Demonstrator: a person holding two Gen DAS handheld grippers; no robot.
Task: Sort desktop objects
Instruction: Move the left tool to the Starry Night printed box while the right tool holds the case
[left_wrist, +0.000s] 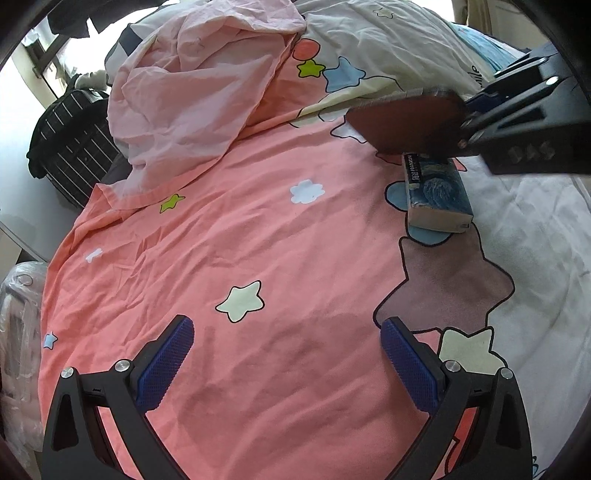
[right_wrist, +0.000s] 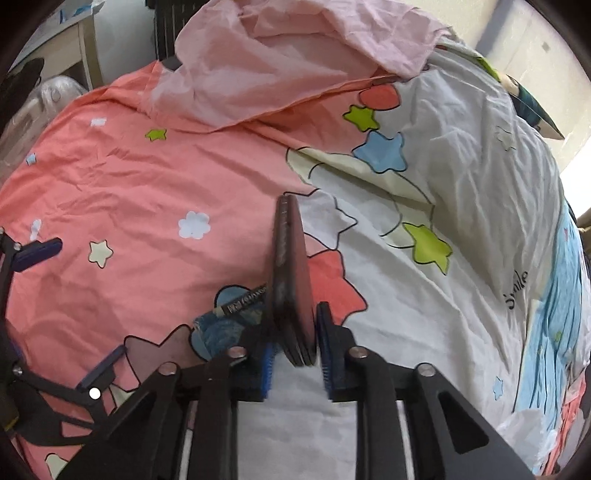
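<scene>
My right gripper (right_wrist: 295, 350) is shut on a dark red flat object, a thin paddle-like board (right_wrist: 291, 273), held on edge above the bed; in the left wrist view the board (left_wrist: 410, 122) hangs over a blue tissue box. The tissue box (left_wrist: 436, 192) with a starry-night print lies on the bedspread, partly under the board; it also shows in the right wrist view (right_wrist: 229, 317). My left gripper (left_wrist: 286, 354) is open and empty, low over the pink bedspread, to the left of the box.
A pink star-patterned bedspread (left_wrist: 240, 229) covers the bed. A crumpled pale pink sheet (left_wrist: 192, 85) lies at the far side. A black striped garment (left_wrist: 74, 147) sits off the bed's left. Plastic-wrapped items (left_wrist: 18, 325) stand at lower left.
</scene>
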